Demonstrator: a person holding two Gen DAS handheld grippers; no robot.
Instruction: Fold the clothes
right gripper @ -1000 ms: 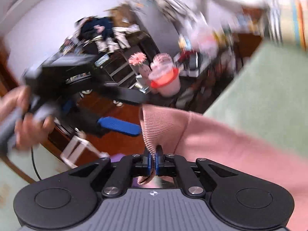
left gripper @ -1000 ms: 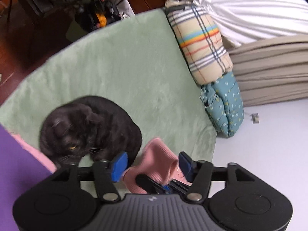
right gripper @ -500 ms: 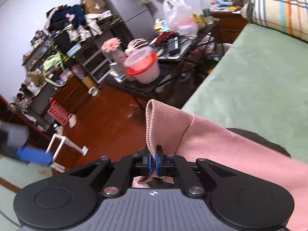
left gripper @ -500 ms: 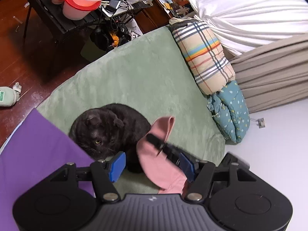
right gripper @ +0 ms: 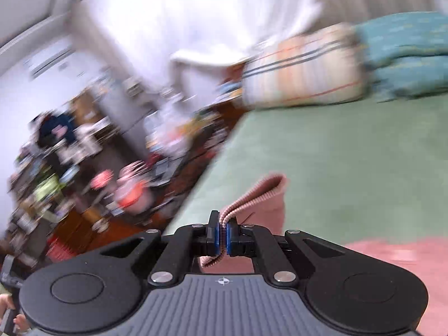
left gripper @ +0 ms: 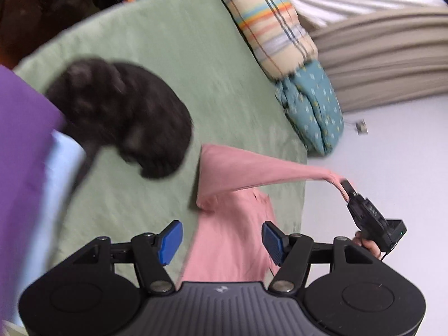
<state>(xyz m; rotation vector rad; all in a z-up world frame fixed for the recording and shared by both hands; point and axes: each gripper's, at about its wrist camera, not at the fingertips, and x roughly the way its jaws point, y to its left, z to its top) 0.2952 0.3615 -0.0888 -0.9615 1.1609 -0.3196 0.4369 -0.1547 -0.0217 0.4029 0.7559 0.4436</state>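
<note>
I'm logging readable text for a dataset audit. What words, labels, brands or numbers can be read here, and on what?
No words or numbers are readable.
Left tool: a small pale logo mark on its body, a symbol, not text.
Right tool, shut on the pink garment: a small crosshair mark on its body, not text.
Cluttered shelves: any labels are blurred past reading.

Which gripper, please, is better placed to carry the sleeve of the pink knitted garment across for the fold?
The right gripper: it is shut on the ribbed cuff of the pink knitted garment. The left gripper hangs open, holding nothing.
</note>
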